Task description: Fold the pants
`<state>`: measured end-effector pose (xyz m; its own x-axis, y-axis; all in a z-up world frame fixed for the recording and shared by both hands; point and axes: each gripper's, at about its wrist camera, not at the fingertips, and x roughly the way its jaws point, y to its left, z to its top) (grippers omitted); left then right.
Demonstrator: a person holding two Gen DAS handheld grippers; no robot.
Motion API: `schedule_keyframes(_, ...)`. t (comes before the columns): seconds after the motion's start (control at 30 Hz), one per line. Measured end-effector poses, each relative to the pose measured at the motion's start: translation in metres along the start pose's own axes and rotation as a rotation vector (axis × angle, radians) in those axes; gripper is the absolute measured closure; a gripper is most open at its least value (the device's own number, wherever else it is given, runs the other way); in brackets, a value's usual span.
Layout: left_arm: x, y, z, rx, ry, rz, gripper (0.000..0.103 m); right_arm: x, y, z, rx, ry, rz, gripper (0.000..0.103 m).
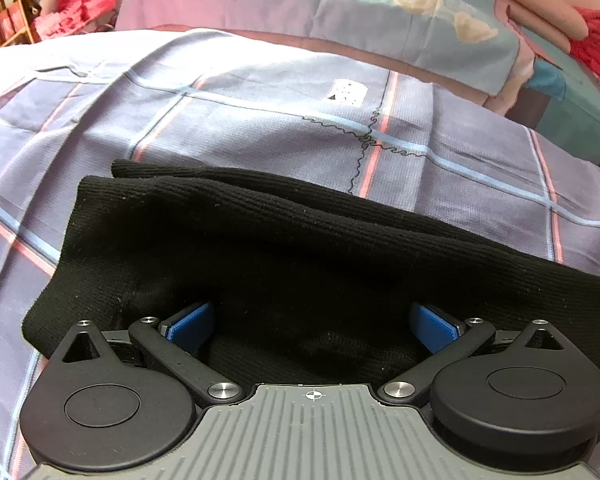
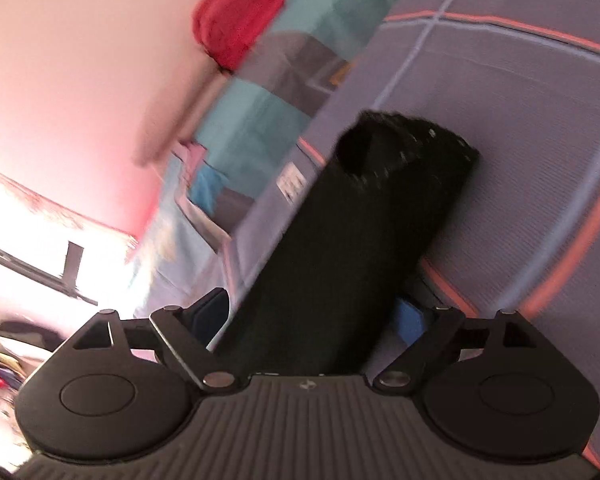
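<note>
The black knit pants (image 1: 260, 248) lie folded in layers on a purple checked bed sheet (image 1: 260, 120). My left gripper (image 1: 312, 326) is open, its blue pads (image 1: 190, 322) spread wide, with the near edge of the pants lying between them. In the blurred, tilted right wrist view the pants (image 2: 352, 248) run as a long black band away from my right gripper (image 2: 312, 320). Its jaws stand wide apart on either side of the cloth, not pinching it. One blue pad (image 2: 410, 318) shows on the right.
A folded blue and pink quilt (image 1: 380, 12) lies behind the sheet, also in the right wrist view (image 2: 268, 120). Red cloth (image 1: 80, 4) and a shelf (image 1: 4, 8) are at far left. More red cloth (image 2: 236, 24) sits against a pink wall.
</note>
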<state>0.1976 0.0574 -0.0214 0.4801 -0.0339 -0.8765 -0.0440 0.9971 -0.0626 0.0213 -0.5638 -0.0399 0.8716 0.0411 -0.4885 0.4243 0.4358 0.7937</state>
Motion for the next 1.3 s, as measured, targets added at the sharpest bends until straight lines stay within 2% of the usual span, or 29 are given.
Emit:
schedule_keyframes(0.03,-0.001,0.0,-0.001,-0.002,-0.004,0.0,0.0,0.0,-0.005,0.001,0.02,-0.046,0.014,0.022)
schedule_keyframes(0.07,-0.001,0.0,-0.002,-0.003,-0.008,0.002,0.0,-0.003,-0.008,0.003,0.037,-0.063,0.032,0.031)
schedule_keyframes(0.1,-0.002,0.0,-0.003,-0.003,-0.012,0.003,0.0,-0.005,-0.008,-0.004,0.048,-0.082,0.014,0.04)
schedule_keyframes(0.17,-0.002,0.0,-0.004,-0.001,-0.018,0.002,0.0,0.004,-0.007,-0.013,0.046,-0.045,0.053,0.043)
schedule_keyframes(0.23,-0.002,0.0,-0.004,0.001,-0.021,0.001,0.0,0.013,-0.001,-0.026,-0.014,0.014,0.099,0.045)
schedule_keyframes(0.3,-0.002,0.0,-0.004,0.003,-0.023,0.005,0.0,0.02,0.011,-0.03,-0.11,0.004,0.045,0.056)
schedule_keyframes(0.33,-0.002,-0.001,-0.004,0.001,-0.024,0.01,0.0,0.025,0.014,-0.029,-0.112,0.01,0.038,0.059)
schedule_keyframes(0.37,-0.002,-0.002,-0.005,0.001,-0.025,0.016,0.0,0.029,0.015,-0.026,-0.102,0.02,0.014,0.078)
schedule_keyframes(0.4,-0.002,-0.003,-0.005,0.003,-0.028,0.021,0.0,0.031,0.016,-0.023,-0.093,0.035,-0.023,0.086)
schedule_keyframes(0.47,-0.002,-0.004,-0.005,0.007,-0.033,0.027,0.0,0.023,0.022,-0.015,-0.111,0.016,-0.04,0.087)
schedule_keyframes(0.5,-0.002,-0.004,-0.005,0.008,-0.031,0.026,0.0,0.006,0.026,-0.009,-0.152,-0.049,-0.033,0.087)
schedule_keyframes(0.53,-0.002,-0.004,-0.005,0.01,-0.028,0.021,0.0,-0.008,0.024,-0.004,-0.14,-0.096,-0.019,0.087)
schedule_keyframes(0.57,-0.002,-0.005,-0.005,0.017,-0.025,0.018,0.0,-0.008,0.017,0.0,-0.107,-0.092,-0.039,0.087)
schedule_keyframes(0.63,-0.002,-0.008,-0.005,0.03,-0.023,0.029,0.0,0.004,0.008,-0.003,-0.099,-0.028,-0.123,0.087)
schedule_keyframes(0.73,-0.001,-0.008,-0.002,0.025,-0.01,0.034,0.0,0.009,0.017,-0.013,-0.155,-0.074,-0.138,0.083)
schedule_keyframes(0.77,-0.001,-0.009,-0.001,0.029,-0.001,0.039,0.0,0.007,0.02,-0.017,-0.152,-0.082,-0.136,0.076)
schedule_keyframes(0.83,-0.001,-0.011,0.002,0.036,0.012,0.048,0.0,0.004,0.027,-0.027,-0.177,-0.077,-0.12,0.05)
schedule_keyframes(0.87,-0.002,-0.012,0.003,0.037,0.019,0.053,0.0,0.002,0.034,-0.034,-0.206,-0.074,-0.109,0.03)
schedule_keyframes(0.9,-0.003,-0.013,0.003,0.038,0.026,0.06,0.0,0.006,0.04,-0.04,-0.236,-0.073,-0.117,0.025)
schedule_keyframes(0.97,-0.006,-0.015,0.005,0.046,0.035,0.074,0.0,0.008,0.05,-0.05,-0.285,-0.072,-0.146,0.028)
schedule_keyframes(1.03,-0.01,-0.018,0.005,0.066,0.032,0.093,0.0,0.026,0.06,-0.055,-0.355,-0.085,-0.21,0.042)
schedule_keyframes(1.07,-0.014,-0.019,0.004,0.079,0.025,0.101,0.0,0.027,0.063,-0.057,-0.384,-0.095,-0.246,0.056)
schedule_keyframes(1.1,-0.017,-0.02,0.004,0.09,0.019,0.107,0.0,0.029,0.065,-0.057,-0.404,-0.098,-0.275,0.074)
schedule_keyframes(1.13,-0.019,-0.021,0.003,0.101,0.016,0.114,0.0,0.033,0.065,-0.056,-0.419,-0.092,-0.291,0.079)
schedule_keyframes(1.2,-0.023,-0.021,0.003,0.117,0.016,0.124,0.0,0.034,0.068,-0.057,-0.447,-0.082,-0.3,0.081)
schedule_keyframes(1.3,-0.029,-0.017,0.004,0.122,0.017,0.119,0.0,0.033,0.082,-0.067,-0.544,-0.122,-0.337,0.082)
